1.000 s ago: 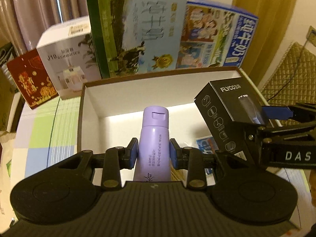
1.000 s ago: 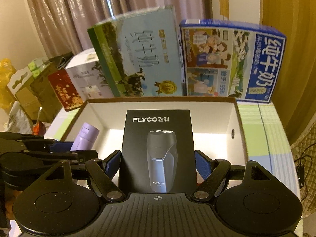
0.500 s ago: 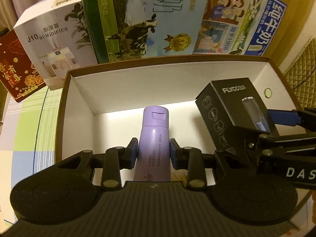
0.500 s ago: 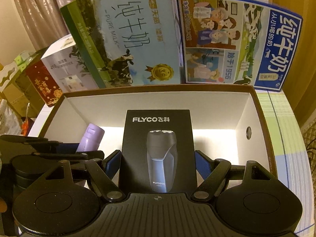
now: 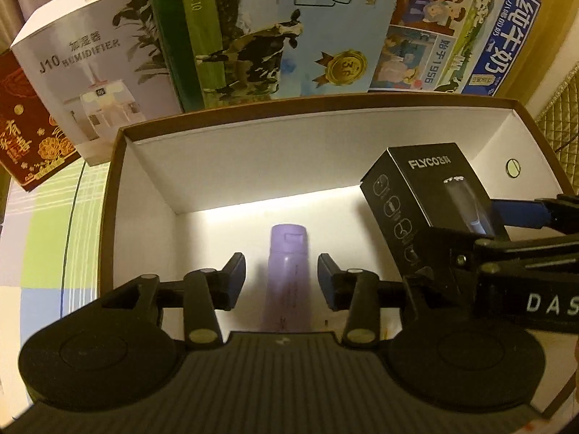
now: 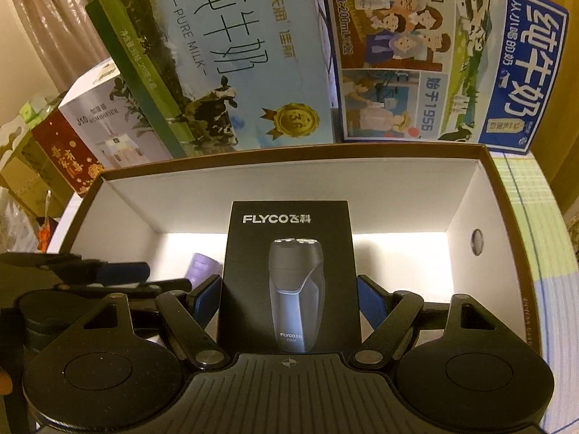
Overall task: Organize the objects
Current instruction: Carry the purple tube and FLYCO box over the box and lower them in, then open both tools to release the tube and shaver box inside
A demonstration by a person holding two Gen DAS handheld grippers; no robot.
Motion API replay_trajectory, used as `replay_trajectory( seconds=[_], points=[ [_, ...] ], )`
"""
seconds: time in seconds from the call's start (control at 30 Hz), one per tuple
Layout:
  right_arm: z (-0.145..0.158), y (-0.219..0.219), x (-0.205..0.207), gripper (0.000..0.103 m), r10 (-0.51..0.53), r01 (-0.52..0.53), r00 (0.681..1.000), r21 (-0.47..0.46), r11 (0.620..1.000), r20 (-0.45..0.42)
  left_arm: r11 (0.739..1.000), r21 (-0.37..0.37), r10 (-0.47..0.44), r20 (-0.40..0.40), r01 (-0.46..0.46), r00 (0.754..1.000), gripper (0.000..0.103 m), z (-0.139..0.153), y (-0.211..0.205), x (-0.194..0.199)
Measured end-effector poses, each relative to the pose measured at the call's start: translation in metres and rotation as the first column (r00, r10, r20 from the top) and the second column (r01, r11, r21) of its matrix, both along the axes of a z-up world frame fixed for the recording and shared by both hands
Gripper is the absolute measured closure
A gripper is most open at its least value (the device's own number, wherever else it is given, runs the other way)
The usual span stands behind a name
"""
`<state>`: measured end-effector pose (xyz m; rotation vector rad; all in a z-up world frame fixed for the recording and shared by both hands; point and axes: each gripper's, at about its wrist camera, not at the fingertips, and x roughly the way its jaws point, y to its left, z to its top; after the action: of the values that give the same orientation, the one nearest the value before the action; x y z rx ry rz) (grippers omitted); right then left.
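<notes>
Left gripper (image 5: 281,280) has its fingers spread apart, not touching the lilac plastic bottle (image 5: 287,275) that sits between them down in the big white-lined cardboard box (image 5: 231,166). Right gripper (image 6: 289,298) is clamped on the black FLYCO shaver carton (image 6: 289,275), held upright over the same box

Bottle (image 5: 287,271) lies in the carton (image 5: 253,166), left of the shaver box (image 5: 427,195).
</notes>
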<state>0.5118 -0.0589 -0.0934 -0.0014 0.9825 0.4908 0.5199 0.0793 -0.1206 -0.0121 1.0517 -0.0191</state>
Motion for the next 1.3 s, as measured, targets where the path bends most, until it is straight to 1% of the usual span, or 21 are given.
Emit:
replay_trajectory(
  seconds=[0.13, 0.2, 0.27, 0.3, 0.33, 0.4, 0.5, 0.63, 0.77, 0.83, 0.97, 1.03, 1.3],
  points=[
    [0.005, -0.002, 0.000, 0.027, -0.013, 0.013, 1.000, 0.054, 0.998, 0.015, 1.000, -0.007, 0.011, -0.002, -0.011, 1.000, 0.053, 0.001, 0.004, -0.002],
    [0.009, -0.001, -0.002, 0.027, -0.003, 0.002, 1.000, 0.041, 0.999, 0.029, 1.000, -0.004, 0.010, 0.000, -0.010, 1.000, 0.050, 0.003, 0.004, -0.003],
    [0.012, -0.002, -0.004, 0.027, 0.007, -0.008, 0.999, 0.024, 1.000, 0.039, 1.000, -0.007, 0.007, 0.006, -0.007, 1.000, 0.049, 0.006, 0.004, -0.005],
    [0.012, -0.003, -0.005, 0.027, 0.011, -0.012, 0.999, 0.021, 1.000, 0.036, 1.000, -0.009, 0.004, 0.007, -0.004, 1.000, 0.047, 0.007, 0.003, -0.006],
    [0.013, -0.005, -0.006, 0.026, 0.009, -0.010, 0.999, 0.019, 1.000, 0.034, 1.000, -0.011, 0.002, 0.008, -0.002, 1.000, 0.043, 0.009, 0.003, -0.007],
    [0.014, -0.010, -0.009, 0.026, 0.003, -0.003, 0.999, 0.018, 1.000, 0.032, 1.000, -0.017, -0.005, 0.011, 0.005, 1.000, 0.041, 0.011, 0.003, -0.010],
    [0.017, -0.019, -0.015, 0.023, -0.002, 0.002, 0.999, 0.016, 1.000, 0.032, 1.000, -0.016, -0.012, 0.014, 0.013, 1.000, 0.038, 0.014, 0.000, -0.015],
    [0.022, -0.031, -0.027, 0.019, -0.006, 0.005, 0.999, 0.020, 1.000, 0.038, 0.999, -0.031, -0.018, 0.025, 0.019, 1.000, 0.030, 0.020, -0.002, -0.024],
    [0.029, -0.041, -0.040, 0.017, -0.009, 0.008, 0.999, 0.027, 1.000, 0.047, 0.998, -0.046, -0.030, 0.037, 0.031, 0.999, 0.028, 0.028, -0.004, -0.036],
    [0.032, -0.045, -0.047, 0.015, -0.013, 0.011, 0.998, 0.029, 1.000, 0.056, 0.998, -0.051, -0.034, 0.038, 0.036, 0.999, 0.024, 0.032, -0.006, -0.043],
    [0.039, -0.051, -0.061, 0.012, -0.017, 0.015, 0.998, 0.028, 1.000, 0.068, 0.997, -0.058, -0.041, 0.044, 0.043, 0.998, 0.023, 0.040, -0.009, -0.056],
    [0.043, -0.054, -0.068, 0.011, -0.022, 0.019, 0.997, 0.030, 0.999, 0.073, 0.997, -0.060, -0.039, 0.050, 0.042, 0.998, 0.021, 0.046, -0.009, -0.064],
    [0.061, -0.066, -0.098, 0.009, -0.033, 0.029, 0.994, 0.040, 0.999, 0.108, 0.998, -0.062, -0.023, 0.067, 0.028, 0.997, 0.018, 0.066, -0.012, -0.098]
  ],
)
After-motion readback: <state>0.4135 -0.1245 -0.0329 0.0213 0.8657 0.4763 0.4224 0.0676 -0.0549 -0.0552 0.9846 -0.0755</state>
